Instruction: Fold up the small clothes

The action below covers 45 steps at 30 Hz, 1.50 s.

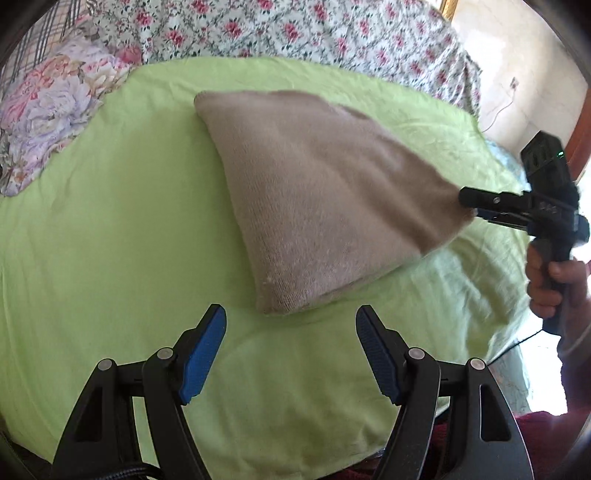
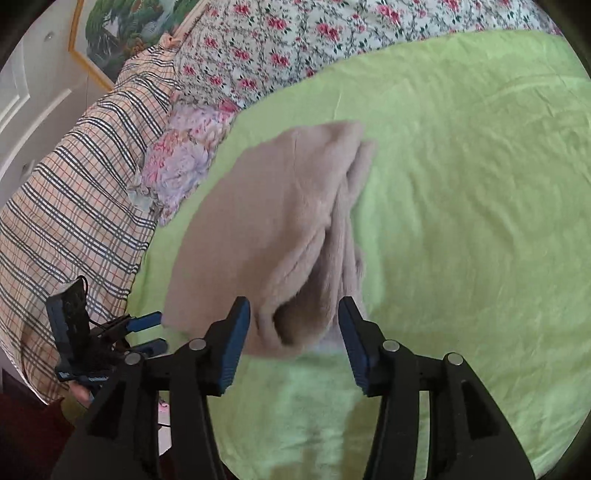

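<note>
A beige knitted garment (image 1: 314,192) lies folded on the lime-green sheet (image 1: 110,240). In the left wrist view my right gripper (image 1: 469,206) is at its raised right corner, which looks lifted off the sheet. In the right wrist view the right gripper (image 2: 293,332) has its blue pads wide apart, with the garment's (image 2: 266,221) near folded edge bunched between them and blurred by motion. My left gripper (image 1: 290,328) is open and empty just in front of the garment's near corner. It also shows in the right wrist view (image 2: 151,332), open.
A floral pillow (image 1: 55,110) lies at the left of the sheet, with a rose-print cover (image 1: 295,29) behind and a plaid blanket (image 2: 74,203) beside it. A framed picture (image 2: 122,29) hangs on the wall. The bed edge is near the right hand (image 1: 550,280).
</note>
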Available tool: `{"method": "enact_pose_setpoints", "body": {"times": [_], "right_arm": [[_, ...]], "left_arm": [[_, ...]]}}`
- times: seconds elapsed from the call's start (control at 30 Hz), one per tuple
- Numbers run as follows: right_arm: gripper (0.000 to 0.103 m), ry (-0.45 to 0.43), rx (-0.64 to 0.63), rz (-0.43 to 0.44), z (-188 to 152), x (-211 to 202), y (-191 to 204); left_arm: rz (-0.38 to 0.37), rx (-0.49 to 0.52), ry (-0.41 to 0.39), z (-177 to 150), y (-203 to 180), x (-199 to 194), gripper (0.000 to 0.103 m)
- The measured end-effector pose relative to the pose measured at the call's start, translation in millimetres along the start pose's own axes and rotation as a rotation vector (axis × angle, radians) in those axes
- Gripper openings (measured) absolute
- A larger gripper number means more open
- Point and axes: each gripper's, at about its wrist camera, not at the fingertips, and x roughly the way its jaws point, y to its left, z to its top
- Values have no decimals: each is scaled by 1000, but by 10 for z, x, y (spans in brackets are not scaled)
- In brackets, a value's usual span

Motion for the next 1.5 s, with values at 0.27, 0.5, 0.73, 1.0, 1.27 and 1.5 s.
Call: {"method": "enact_pose_setpoints", "body": {"times": [0.27, 0.5, 0.73, 1.0, 1.27, 1.5], "right_arm": [[42, 10, -34, -16, 0, 153, 94], [6, -109, -68, 38, 58, -178, 282], [5, 40, -131, -179, -139, 191, 41], [5, 63, -114, -221, -138, 227, -54], [12, 102, -49, -189, -38, 69, -21], [29, -44, 104, -81, 600, 84, -241]], "left_arm": [[120, -55, -28, 68, 11, 244, 57], [141, -159, -81, 52, 107, 157, 18], [116, -221, -24, 49, 112, 263, 14], [50, -219, 18, 48, 131, 272, 14], [-69, -113, -45, 51, 131, -268, 15], [-156, -44, -128, 378, 23, -277, 20]]}}
